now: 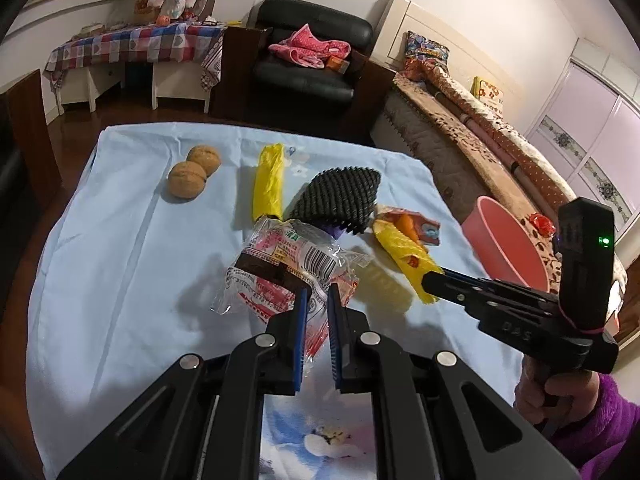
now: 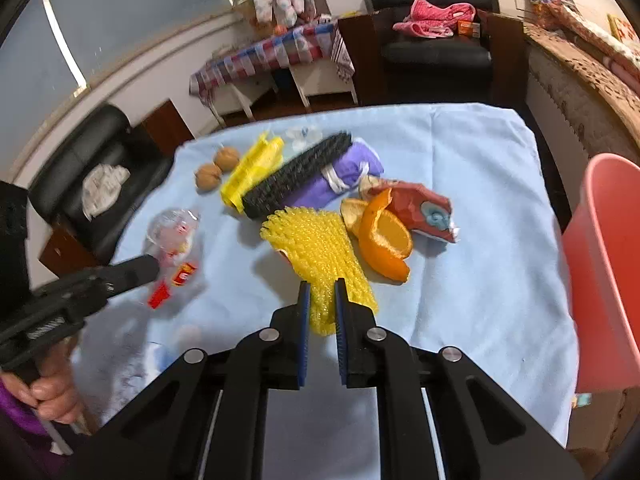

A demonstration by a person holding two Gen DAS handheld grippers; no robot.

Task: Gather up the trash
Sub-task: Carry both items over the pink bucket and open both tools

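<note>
My left gripper (image 1: 318,294) is shut on a clear plastic snack wrapper (image 1: 288,268) with red print and a barcode, held above the blue cloth. The wrapper also shows in the right wrist view (image 2: 174,240). My right gripper (image 2: 322,292) is shut on a yellow foam net (image 2: 316,248) and appears from the side in the left wrist view (image 1: 434,276). Beside the net lie orange peel (image 2: 386,240) and a red packet (image 2: 420,208). A black foam net (image 1: 338,196), a yellow bag roll (image 1: 269,180) and two walnuts (image 1: 194,172) lie further back.
A pink bin (image 2: 604,272) stands off the table's right edge, also seen in the left wrist view (image 1: 506,244). A purple bag (image 2: 340,176) lies under the black net. The table is covered by a light blue cloth (image 1: 120,260). A bed, armchairs and a side table stand beyond.
</note>
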